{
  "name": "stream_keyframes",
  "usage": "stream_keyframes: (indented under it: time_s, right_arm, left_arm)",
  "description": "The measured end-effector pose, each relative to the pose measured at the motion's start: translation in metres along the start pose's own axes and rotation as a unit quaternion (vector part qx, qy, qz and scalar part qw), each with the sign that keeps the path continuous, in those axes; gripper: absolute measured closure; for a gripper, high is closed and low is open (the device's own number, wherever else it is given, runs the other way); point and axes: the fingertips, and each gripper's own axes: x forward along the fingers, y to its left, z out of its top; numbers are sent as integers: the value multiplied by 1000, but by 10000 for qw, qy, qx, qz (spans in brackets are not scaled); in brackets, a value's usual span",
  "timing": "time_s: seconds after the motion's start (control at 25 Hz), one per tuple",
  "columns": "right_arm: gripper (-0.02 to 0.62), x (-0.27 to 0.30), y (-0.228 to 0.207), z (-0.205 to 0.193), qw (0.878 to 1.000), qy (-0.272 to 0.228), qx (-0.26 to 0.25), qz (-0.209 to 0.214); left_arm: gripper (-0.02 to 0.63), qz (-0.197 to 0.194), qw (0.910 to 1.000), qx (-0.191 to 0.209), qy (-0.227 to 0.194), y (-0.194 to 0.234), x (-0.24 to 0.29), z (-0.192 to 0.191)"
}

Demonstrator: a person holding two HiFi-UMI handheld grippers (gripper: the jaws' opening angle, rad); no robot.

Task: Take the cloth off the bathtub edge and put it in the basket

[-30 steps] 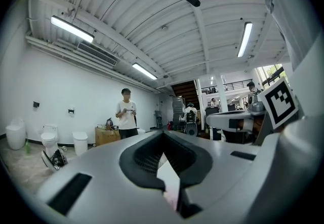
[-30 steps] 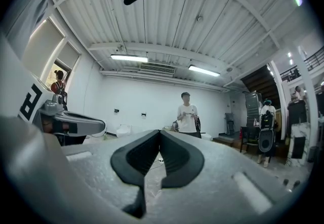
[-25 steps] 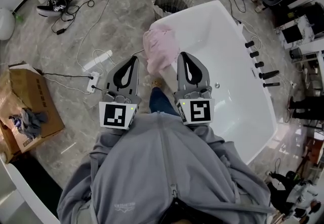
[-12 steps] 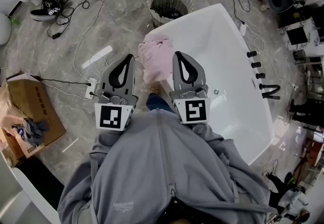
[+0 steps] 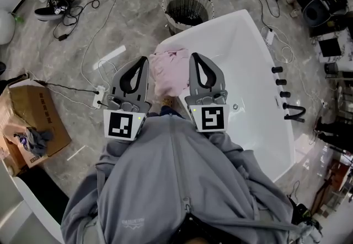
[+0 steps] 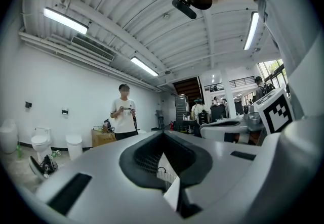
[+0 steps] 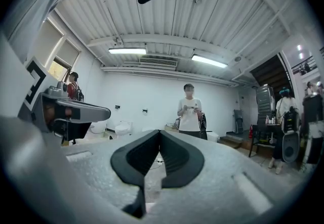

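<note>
Plainly, both claws are clenched on nothing: in the left gripper view the left claw (image 6: 162, 136) has its dark pads pressed together, and the right claw (image 7: 158, 135) shows the same in its own view. From the head view the pink cloth (image 5: 170, 72) lies crumpled over the near corner of the white bathtub (image 5: 251, 39), draped down its edge. It sits between the two claws as seen from above, the left claw (image 5: 145, 60) just beside its left side and the right claw (image 5: 193, 56) just beside its right. Neither grips it. The wire basket (image 5: 187, 7) stands on the floor beyond the tub's far corner, well apart from the cloth.

Grey marbled floor (image 5: 71, 44) surrounds the tub, strewn with cables (image 5: 91, 39) and a white power strip (image 5: 101, 94). An open cardboard box (image 5: 33, 122) sits at the left, black shoes (image 5: 51, 9) farther off. Black fittings (image 5: 280, 80) line the tub's right rim. A person (image 7: 190, 113) stands across the white-walled room, near a toilet (image 6: 39, 142), under strip lights (image 7: 126, 51).
</note>
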Motion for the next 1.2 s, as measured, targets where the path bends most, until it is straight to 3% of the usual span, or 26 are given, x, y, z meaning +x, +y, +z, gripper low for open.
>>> stream_keyframes:
  time_s: [0.2,0.4,0.56,0.8,1.2]
  right_arm:
    - [592,3,-10,-6,9999,74,59,-85]
    - [592,8,-21,2,9994,0,-2,-332]
    - [592,14,-29,4,9989,100,-13,-451]
    - [592,22,-37,-4,9975,218,131,-661]
    - [592,31,-49,-71,9919,781,348,-943]
  left_arm:
    - [600,-91,9999,47,17,1,13,-1]
    - [600,-242,9984,60,-507,12,28,18]
    - [600,-355,9993,-75,9,19,36,5]
    - [600,-649,9978,-87,125,23,53,2]
    - [600,-1233,9909,-20,538,18,78,-51]
